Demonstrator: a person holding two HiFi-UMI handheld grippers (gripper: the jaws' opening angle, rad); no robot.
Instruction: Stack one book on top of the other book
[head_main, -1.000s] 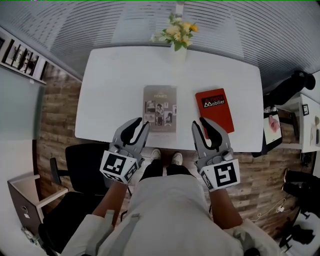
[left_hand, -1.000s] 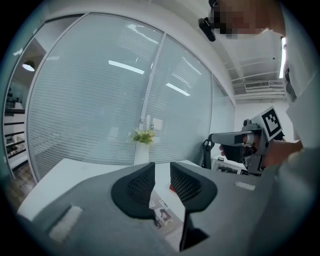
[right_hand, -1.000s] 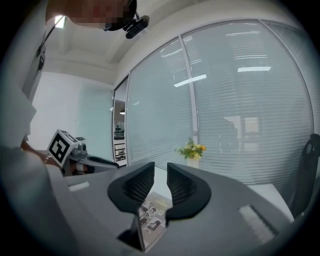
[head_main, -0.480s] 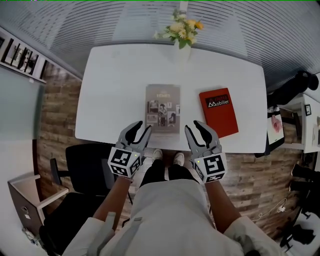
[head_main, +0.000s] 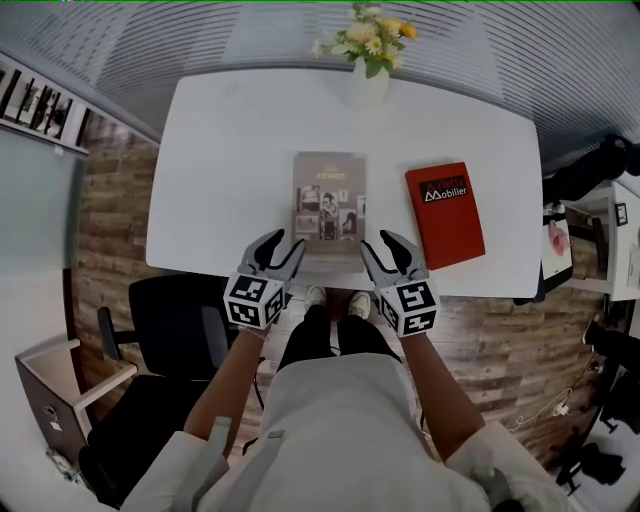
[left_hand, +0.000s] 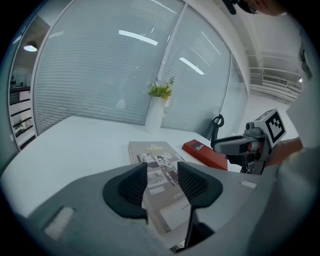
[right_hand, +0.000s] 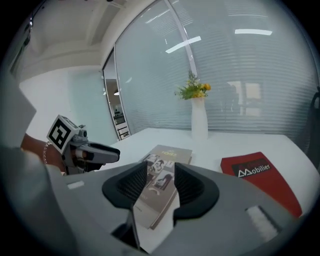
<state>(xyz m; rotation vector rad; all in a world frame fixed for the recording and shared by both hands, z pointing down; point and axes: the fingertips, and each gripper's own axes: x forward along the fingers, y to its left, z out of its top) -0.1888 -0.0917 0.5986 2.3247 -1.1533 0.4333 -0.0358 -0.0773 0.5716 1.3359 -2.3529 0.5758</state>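
While the grey book (head_main: 329, 195) lies lengthwise on the table (head_main: 230, 160), just ahead between left gripper (head_main: 285, 243) and right gripper (head_main: 381, 243), the red book (head_main: 446, 212) sits rightward, nearer the right; both jaws, just opening, gape empty.

Even, cool indoor light; strip glare on the blinds (left_hand: 100, 75) beyond the left gripper (left_hand: 162, 172); heavy fisheye bend, dark corners, soft shadows.
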